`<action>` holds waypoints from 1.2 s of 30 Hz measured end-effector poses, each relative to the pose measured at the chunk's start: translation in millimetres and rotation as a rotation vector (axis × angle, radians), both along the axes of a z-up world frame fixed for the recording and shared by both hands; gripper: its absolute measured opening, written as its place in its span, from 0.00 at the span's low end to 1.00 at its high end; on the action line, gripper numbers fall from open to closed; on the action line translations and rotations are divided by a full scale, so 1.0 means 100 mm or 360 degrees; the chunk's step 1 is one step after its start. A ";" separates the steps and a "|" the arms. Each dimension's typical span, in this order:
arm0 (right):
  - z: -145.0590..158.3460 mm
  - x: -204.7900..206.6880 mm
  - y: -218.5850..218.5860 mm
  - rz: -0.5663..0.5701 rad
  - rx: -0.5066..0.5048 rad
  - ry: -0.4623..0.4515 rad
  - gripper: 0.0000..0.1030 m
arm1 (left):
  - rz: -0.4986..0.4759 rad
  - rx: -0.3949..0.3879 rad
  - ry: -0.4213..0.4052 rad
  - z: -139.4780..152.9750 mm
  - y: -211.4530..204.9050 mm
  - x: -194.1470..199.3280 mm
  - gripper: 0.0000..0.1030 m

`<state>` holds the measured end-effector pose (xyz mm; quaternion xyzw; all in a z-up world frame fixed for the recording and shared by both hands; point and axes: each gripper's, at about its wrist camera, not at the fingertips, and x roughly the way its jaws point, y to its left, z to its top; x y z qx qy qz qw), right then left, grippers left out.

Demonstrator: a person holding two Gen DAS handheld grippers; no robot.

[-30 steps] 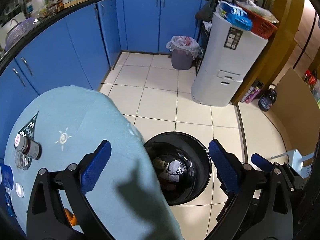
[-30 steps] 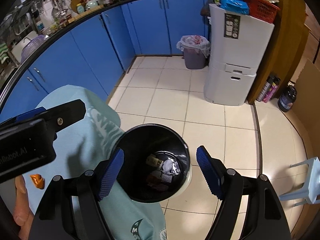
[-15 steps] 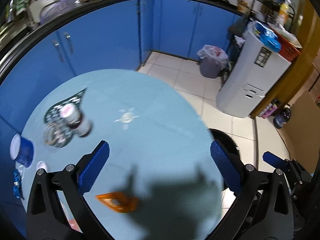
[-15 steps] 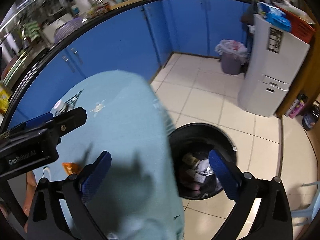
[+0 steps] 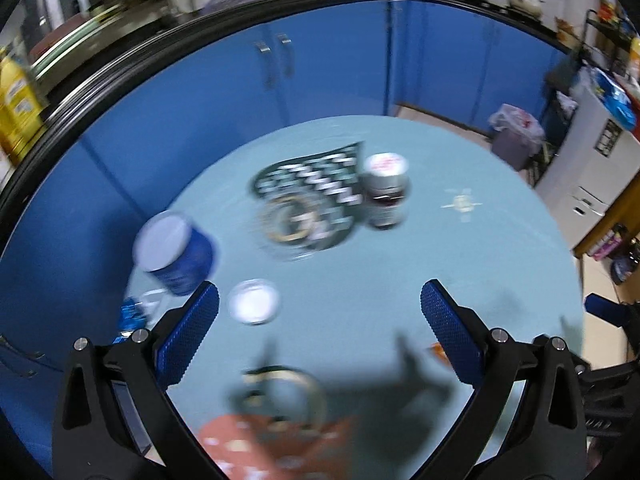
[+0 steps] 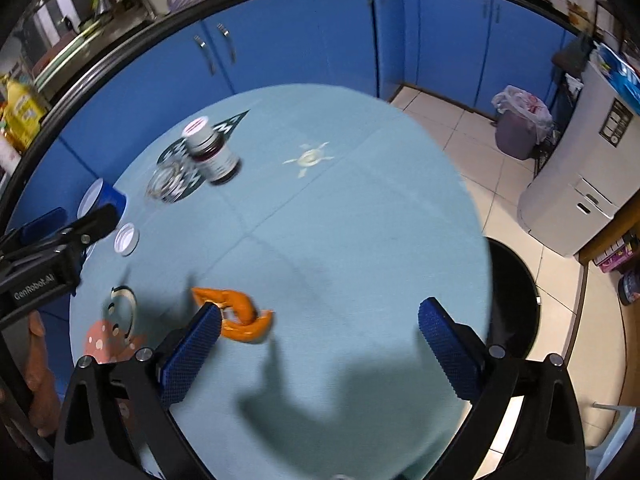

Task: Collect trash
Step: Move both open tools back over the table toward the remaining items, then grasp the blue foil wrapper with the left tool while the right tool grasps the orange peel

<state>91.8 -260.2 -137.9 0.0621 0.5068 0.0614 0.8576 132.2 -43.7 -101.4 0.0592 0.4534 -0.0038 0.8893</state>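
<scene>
Both tools, left tool (image 5: 318, 328) and right tool (image 6: 320, 338), gape empty above the worktop (image 6: 360, 220); search step; next, right tool closes on the orange peel (image 6: 240, 314).

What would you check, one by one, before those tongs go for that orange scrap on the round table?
1. Right tongs open and empty: ok, blue pads wide apart, nothing between them.
2. Left tongs open and empty: ok.
3. Orange scrap in view and free to grab: ok, it lies alone on the tablecloth, just beyond the right tongs' left pad.
4. Scrap centred between the pads: not ok, it sits off to the left side.
5. Black bin reachable: cannot tell, only part of it shows past the table edge.
6. Jar, blue cup and white lid out of the path: ok, all farther back.
</scene>
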 end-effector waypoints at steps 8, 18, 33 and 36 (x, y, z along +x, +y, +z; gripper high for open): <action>-0.03 0.02 0.56 0.0014 -0.0071 0.0006 0.93 | 0.0057 -0.0018 -0.0017 -0.04 0.62 -0.15 0.93; -0.13 0.09 1.04 -0.0015 -0.0159 0.0071 0.93 | 0.0159 -0.0040 -0.0003 -0.20 1.28 -0.18 0.93; -0.32 0.16 1.41 -0.0099 -0.0277 0.0193 0.93 | 0.0239 -0.0134 0.0097 -0.56 2.00 -0.05 0.93; -0.34 0.16 1.45 -0.0112 -0.0293 0.0211 0.93 | 0.0231 -0.0192 0.0164 -0.70 2.04 -0.01 0.93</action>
